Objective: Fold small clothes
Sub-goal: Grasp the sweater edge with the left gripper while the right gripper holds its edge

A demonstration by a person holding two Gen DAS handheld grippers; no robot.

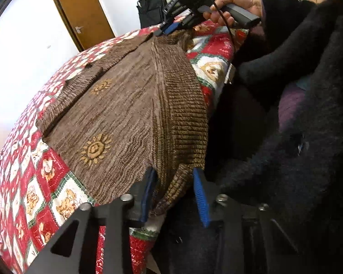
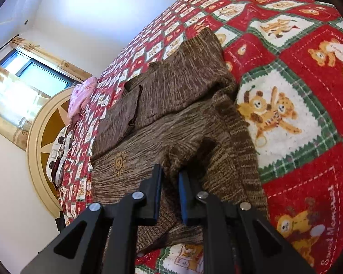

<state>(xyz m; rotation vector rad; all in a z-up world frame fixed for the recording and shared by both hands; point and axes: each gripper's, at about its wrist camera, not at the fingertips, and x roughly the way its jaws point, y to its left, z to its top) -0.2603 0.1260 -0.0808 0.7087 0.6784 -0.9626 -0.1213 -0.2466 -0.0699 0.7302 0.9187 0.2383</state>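
Two blue-padded fingers of the left hand-held gripper (image 1: 175, 196) at 6 o'clock in the left wrist view, a hem corner of one brown knitted sweater (image 1: 130, 105) between them; whether pads press the knit or merely flank it cannot be told. One sweater only, spread flat on one bed under a red, white and green teddy-bear quilt (image 1: 45, 182), near the quilt's edge. Two gold sun motifs on the knit, at 8 o'clock and toward centre. Right hand-held gripper (image 1: 169, 28) at 12 o'clock, held by one hand (image 1: 235, 6), tips down on the sweater's far corner. One dark sleeve along 3 o'clock. One brown door (image 1: 84, 13) at 11 o'clock, one black bag (image 1: 151, 9) beside it.

From the right wrist view: two narrowly spaced fingers at 6 o'clock, clamped on a bunched fold of knit (image 2: 169, 182). One sleeve folded across the body at centre. One sun motif visible at 7 o'clock. One round headboard (image 2: 36, 146) at 9 o'clock, one curtained window (image 2: 34, 73) at 10 o'clock.
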